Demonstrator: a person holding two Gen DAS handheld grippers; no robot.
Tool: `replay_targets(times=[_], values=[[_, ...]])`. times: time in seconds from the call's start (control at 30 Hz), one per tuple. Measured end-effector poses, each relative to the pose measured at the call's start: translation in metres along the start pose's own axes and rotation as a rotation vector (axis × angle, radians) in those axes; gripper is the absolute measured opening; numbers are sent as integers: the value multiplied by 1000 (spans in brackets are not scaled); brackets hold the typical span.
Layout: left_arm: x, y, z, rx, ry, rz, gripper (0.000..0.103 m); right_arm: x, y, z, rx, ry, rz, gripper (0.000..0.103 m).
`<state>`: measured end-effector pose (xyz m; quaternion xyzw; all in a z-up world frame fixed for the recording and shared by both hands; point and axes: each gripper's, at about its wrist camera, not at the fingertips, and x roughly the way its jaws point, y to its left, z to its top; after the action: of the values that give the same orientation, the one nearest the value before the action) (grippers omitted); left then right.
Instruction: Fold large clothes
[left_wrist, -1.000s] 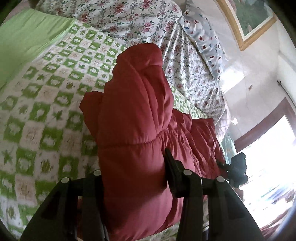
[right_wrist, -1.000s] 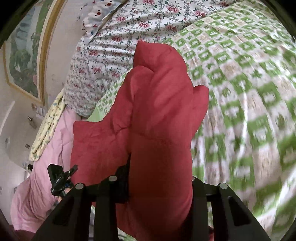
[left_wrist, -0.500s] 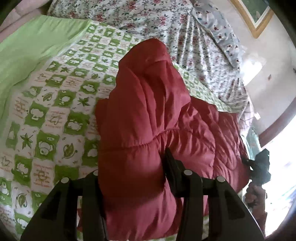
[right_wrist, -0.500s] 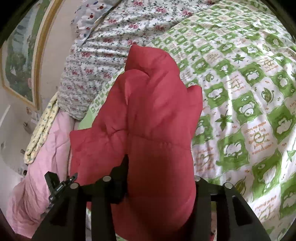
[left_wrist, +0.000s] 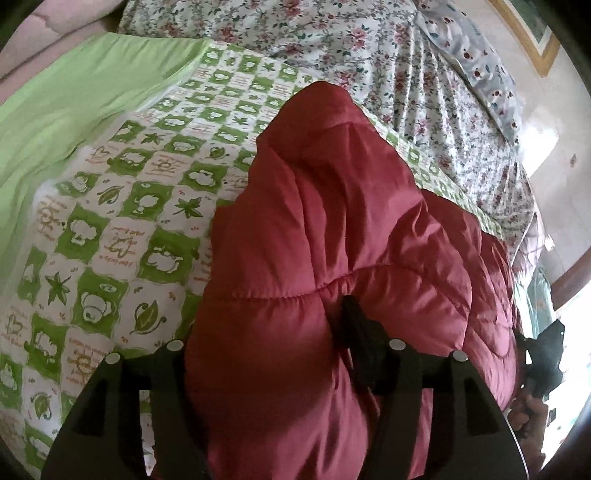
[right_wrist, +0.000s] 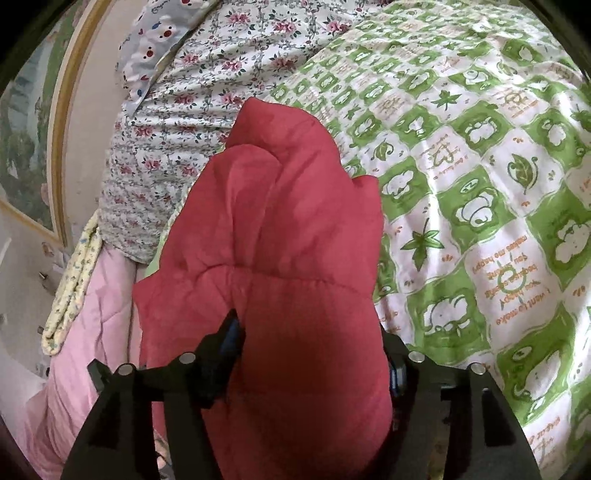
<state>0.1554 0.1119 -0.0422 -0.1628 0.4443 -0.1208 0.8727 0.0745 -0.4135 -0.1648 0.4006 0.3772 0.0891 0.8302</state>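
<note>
A puffy red quilted jacket (left_wrist: 332, 229) hangs bunched over the bed and fills the middle of both views; it also shows in the right wrist view (right_wrist: 288, 229). My left gripper (left_wrist: 266, 332) is shut on a thick fold of the jacket, with the fabric bulging between its fingers. My right gripper (right_wrist: 310, 332) is shut on another thick fold of the same jacket. The other gripper (left_wrist: 546, 350) shows at the far right of the left wrist view. Most of both grippers' fingertips are hidden by the fabric.
A green-and-white checked bedspread (left_wrist: 110, 229) covers the bed, also in the right wrist view (right_wrist: 480, 184). A floral sheet (left_wrist: 369, 55) and pillow (left_wrist: 480, 66) lie at the head. A plain green sheet (left_wrist: 74, 110) lies left. A pink quilt (right_wrist: 85, 332) and framed picture (right_wrist: 33, 129) are left.
Both grippers have moved lower and closer to the bed with the jacket held. More of the jacket's body shows spread to the right in the left wrist view.
</note>
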Motion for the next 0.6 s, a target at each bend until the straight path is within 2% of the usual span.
replay_targets(times=[0.07,0.13,0.27,0.37,0.43,0.6], values=[[-3,1,0,-15,-6,26,73,-1,1,-1,-1,-8,-17,73],[-11,0,1,-28,-30,49,77,-2,2,-2,-1,-16,-31,75],[-35,-6,2,-17,-93,91,77,-10,8,-3,-3,-45,-85,83],[-56,-11,1,5,-148,126,77,-23,22,-5,-49,-97,-161,84],[-65,-13,1,12,-157,114,77,-37,33,-6,-89,-153,-202,84],[-72,-25,-5,56,-152,111,77,-60,54,-11,-154,-219,-221,84]])
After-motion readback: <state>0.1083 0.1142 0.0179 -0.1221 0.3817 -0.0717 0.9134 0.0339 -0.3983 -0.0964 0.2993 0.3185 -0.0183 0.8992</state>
